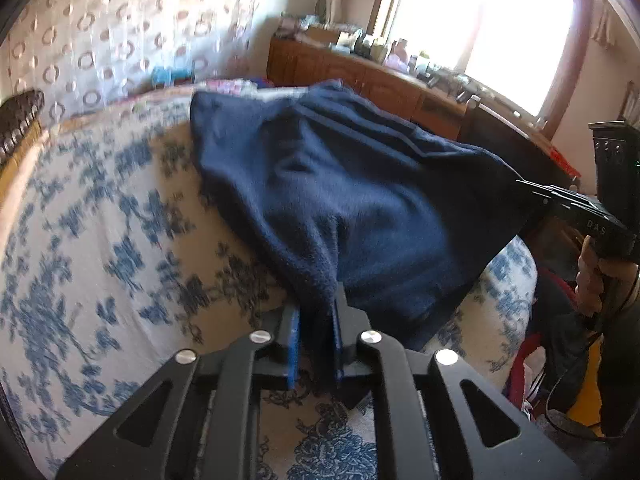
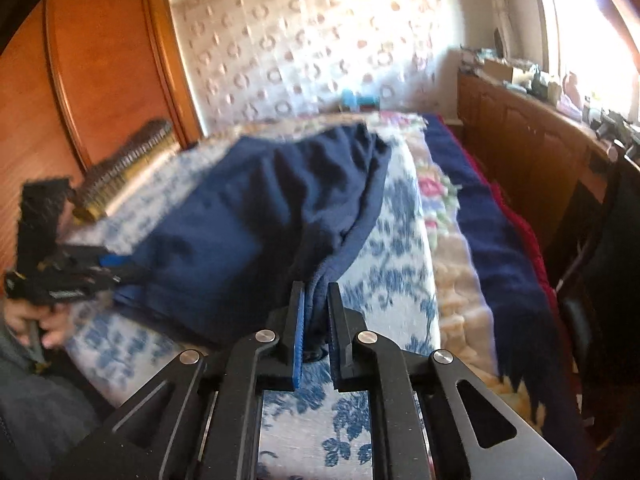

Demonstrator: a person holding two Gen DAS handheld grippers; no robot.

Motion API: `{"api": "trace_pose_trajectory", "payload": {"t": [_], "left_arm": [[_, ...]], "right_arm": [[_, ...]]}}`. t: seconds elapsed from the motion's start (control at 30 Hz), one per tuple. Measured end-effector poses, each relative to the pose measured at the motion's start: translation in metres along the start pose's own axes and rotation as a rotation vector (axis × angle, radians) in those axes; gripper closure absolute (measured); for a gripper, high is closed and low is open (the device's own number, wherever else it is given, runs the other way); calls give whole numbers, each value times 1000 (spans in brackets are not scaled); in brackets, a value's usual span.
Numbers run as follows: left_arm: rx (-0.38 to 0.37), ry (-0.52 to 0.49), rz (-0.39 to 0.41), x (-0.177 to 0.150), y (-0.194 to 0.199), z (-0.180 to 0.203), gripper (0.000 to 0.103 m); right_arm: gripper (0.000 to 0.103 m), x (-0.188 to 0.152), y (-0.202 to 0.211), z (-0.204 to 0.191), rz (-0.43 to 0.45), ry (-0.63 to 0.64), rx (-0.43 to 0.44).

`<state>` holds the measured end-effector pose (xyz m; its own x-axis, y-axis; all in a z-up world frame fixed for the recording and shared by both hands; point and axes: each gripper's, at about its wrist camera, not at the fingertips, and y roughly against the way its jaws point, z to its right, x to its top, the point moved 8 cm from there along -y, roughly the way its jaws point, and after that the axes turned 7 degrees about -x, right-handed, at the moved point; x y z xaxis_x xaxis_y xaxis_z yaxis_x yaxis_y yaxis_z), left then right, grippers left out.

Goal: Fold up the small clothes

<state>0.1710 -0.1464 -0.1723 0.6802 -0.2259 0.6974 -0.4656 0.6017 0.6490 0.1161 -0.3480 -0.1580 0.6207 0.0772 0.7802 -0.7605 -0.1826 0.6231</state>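
Early stage: left tool [image 1: 316, 336] and right tool [image 2: 316, 320] each clamp a corner of the navy garment [image 1: 340, 192], lifted above the bed [image 1: 100, 220]; no fold visible yet.

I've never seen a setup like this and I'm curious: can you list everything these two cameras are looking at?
Navy garment: one, dark blue, lifted over the bed, gripped at two edges.
Bed cover: one, white with blue flowers, spread on the bed.
Floral blanket: one, cream with pink flowers, along the bed's far side in the right view.
Dark blue blanket: one, beside the floral one.
Wardrobe: one, orange wood, far corner.
Low cabinet: one, brown wood, under the window, cluttered on top.
Window: one, bright.
Left claw: black with blue pads, shut on the garment.
Right claw: same, shut on the garment.
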Motion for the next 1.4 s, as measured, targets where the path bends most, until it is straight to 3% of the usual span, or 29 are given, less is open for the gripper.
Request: {"api": "trace_pose_trajectory", "payload": {"t": [0.23, 0.5, 0.9, 1.1, 1.2, 1.4], "left_arm": [[-33, -18, 124, 21, 58, 14, 96], [-50, 3, 117, 55, 55, -2, 95], [20, 18, 86, 132, 6, -60, 91], [12, 23, 78, 156, -7, -81, 86], [61, -4, 124, 168, 3, -92, 73], [88, -13, 112, 172, 2, -110, 72]], "right_arm": [[96, 17, 31, 3, 57, -27, 39], [96, 42, 41, -1, 100, -53, 99], [96, 139, -41, 16, 143, -45, 62], [96, 159, -90, 32, 106, -42, 43], [96, 162, -111, 39, 83, -40, 36], [96, 166, -156, 47, 19, -36, 8]]}}
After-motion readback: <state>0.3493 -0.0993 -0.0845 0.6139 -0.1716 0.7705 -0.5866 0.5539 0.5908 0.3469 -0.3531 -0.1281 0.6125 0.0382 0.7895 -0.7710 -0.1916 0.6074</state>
